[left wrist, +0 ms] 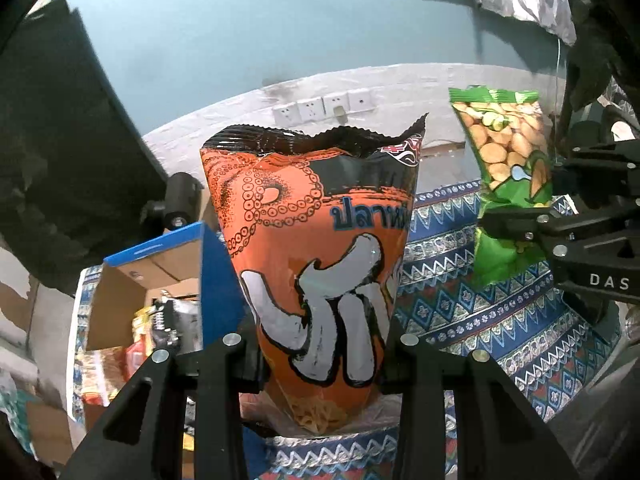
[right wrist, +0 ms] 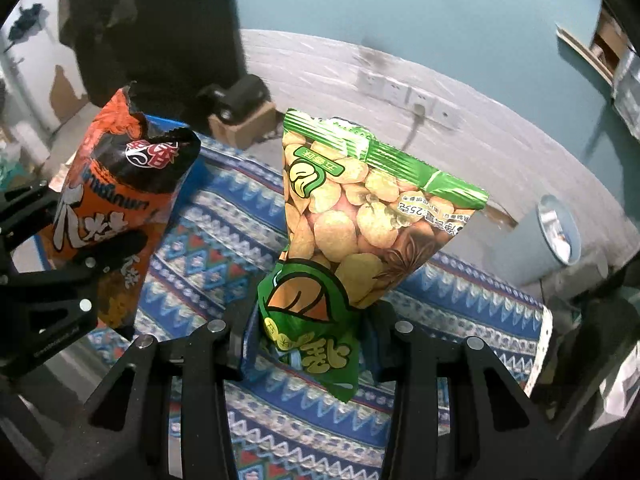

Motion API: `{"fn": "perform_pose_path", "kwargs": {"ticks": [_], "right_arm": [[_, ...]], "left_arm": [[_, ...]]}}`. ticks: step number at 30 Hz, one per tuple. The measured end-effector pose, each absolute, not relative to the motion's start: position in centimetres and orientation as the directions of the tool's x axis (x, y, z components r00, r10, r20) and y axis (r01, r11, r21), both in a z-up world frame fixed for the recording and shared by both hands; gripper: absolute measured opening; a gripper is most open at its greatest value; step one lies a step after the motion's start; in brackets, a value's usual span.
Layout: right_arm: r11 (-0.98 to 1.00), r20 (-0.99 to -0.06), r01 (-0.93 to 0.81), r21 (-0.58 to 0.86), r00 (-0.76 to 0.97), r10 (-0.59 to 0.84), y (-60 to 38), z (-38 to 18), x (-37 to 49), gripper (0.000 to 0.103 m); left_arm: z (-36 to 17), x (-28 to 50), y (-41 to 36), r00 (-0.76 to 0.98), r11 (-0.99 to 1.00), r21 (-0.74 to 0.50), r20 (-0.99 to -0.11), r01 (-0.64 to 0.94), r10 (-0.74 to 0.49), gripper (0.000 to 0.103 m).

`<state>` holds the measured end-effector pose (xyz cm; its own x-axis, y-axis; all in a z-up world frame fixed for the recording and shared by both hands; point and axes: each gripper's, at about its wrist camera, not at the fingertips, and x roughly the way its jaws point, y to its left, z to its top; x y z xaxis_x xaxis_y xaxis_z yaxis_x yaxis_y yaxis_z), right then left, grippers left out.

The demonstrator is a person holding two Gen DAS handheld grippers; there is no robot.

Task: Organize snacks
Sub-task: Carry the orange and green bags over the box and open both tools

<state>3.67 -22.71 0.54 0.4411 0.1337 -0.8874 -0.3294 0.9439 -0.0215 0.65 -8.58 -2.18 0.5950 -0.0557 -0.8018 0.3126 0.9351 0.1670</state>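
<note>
Left gripper (left wrist: 320,364): we find its jaws narrowed onto the lower part of the orange snack bag (left wrist: 316,264), pads pressing both sides.
Orange snack bag: held upright, clear of the patterned cloth (left wrist: 460,312), crimped black top edge uppermost; seen again at the left of the right wrist view.
Right gripper (right wrist: 308,344): we find its jaws narrowed onto the lower end of the green snack bag (right wrist: 360,216), the bag pinched and creased at the grip.
Green snack bag: held above the cloth, tilted, top seal uppermost; well apart from the orange bag.
Cardboard box (left wrist: 160,276): we note it open, with blue flaps, left of the orange bag, with packets inside.
Surroundings: wall sockets (left wrist: 324,106) behind; a pale bin (right wrist: 548,236) at right of the right wrist view.
</note>
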Motion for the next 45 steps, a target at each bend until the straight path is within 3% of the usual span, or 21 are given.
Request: {"fn": "perform_pose_path", "kwargs": {"ticks": [16,45], "right_arm": [[0.871,-0.87,-0.492,0.012,0.424,0.251,-12.3,1.9,4.7,0.04],[0.769,-0.889,-0.629,0.114,0.281,0.361,2.4,-2.0,8.2,0.04]], "left_arm": [[-0.8,-0.7,0.2,0.65,0.962,0.207,-0.758,0.178,0.043,0.038],[-3.4,-0.2,14.3,0.572,0.987,0.127,-0.804,-0.098,0.16,0.038]]}}
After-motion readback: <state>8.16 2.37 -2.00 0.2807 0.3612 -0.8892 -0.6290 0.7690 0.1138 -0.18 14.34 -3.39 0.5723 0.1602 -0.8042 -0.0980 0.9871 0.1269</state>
